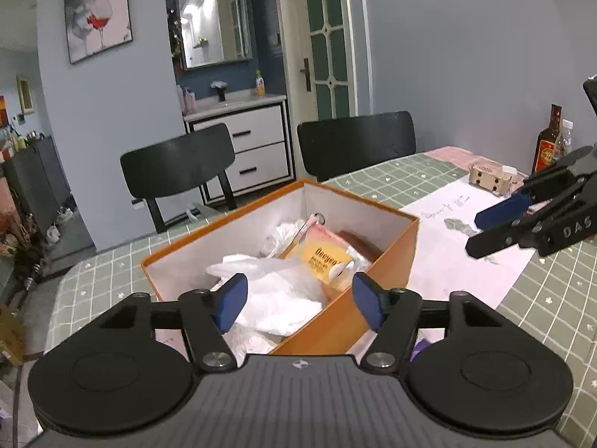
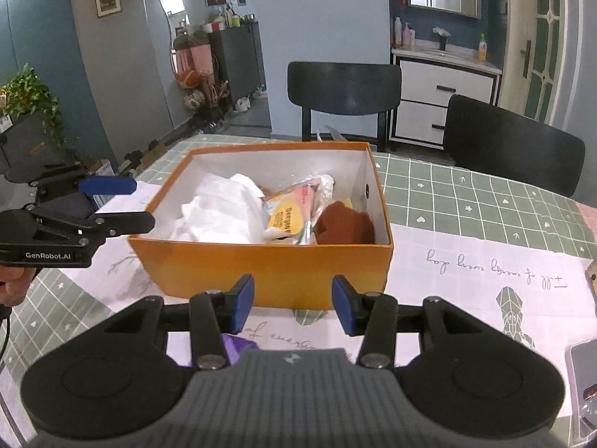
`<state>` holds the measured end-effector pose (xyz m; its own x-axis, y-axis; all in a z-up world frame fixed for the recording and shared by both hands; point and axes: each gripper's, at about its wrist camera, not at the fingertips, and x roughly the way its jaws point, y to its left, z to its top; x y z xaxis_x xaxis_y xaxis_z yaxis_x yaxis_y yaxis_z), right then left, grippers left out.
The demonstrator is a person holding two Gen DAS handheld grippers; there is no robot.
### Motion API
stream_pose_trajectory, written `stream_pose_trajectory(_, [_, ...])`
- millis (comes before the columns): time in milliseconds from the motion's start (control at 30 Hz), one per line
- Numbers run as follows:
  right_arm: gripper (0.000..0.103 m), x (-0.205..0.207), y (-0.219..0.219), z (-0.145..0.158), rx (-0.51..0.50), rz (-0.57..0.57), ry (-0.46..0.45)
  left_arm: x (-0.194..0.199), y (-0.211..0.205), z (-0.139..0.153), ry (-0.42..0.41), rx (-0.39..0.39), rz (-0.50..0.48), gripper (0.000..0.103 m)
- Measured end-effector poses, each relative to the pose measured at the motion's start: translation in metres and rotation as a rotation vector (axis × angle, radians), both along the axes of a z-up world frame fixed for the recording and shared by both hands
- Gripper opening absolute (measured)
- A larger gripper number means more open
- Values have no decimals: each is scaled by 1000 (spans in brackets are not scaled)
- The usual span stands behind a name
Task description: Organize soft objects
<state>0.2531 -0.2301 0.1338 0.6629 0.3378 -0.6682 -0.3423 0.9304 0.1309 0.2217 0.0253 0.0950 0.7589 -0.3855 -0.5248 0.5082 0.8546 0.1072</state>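
An orange cardboard box (image 2: 261, 265) stands on the table, also in the left wrist view (image 1: 388, 257). Inside lie crumpled white plastic bags (image 2: 220, 212), a yellow and pink packet (image 2: 287, 216) and a brown soft piece (image 2: 345, 226); the left wrist view shows the bags (image 1: 283, 291) and the packet (image 1: 328, 257). My left gripper (image 1: 300, 300) is open and empty, over the box's near corner. My right gripper (image 2: 293, 304) is open and empty, in front of the box's long side. A purple soft thing (image 2: 238, 345) lies on the table under the right gripper.
The table has a green checked cloth (image 2: 466, 198) and a white sheet with writing (image 2: 496, 268). Two black chairs (image 2: 345, 89) stand at the far side. A brown bottle (image 1: 546, 142) and a small carton (image 1: 488, 179) stand at the right. A phone (image 2: 584, 366) lies at the right edge.
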Motion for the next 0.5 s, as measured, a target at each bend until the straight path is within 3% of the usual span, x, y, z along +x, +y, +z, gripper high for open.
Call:
stream_pose_trajectory(167, [66, -17, 0, 5, 33, -6, -20, -18, -7, 11, -12, -10, 38, 90])
stream_pose_trajectory(333, [72, -22, 5, 11, 56, 1, -51, -21, -15, 13, -3, -1, 159, 91])
stream_pose_trajectory(400, [83, -21, 6, 13, 75, -3, -66, -19, -18, 11, -9, 3, 201, 94])
stream_pose_trajectory(500, [85, -15, 9, 13, 89, -24, -88, -13, -18, 8, 12, 17, 269, 95])
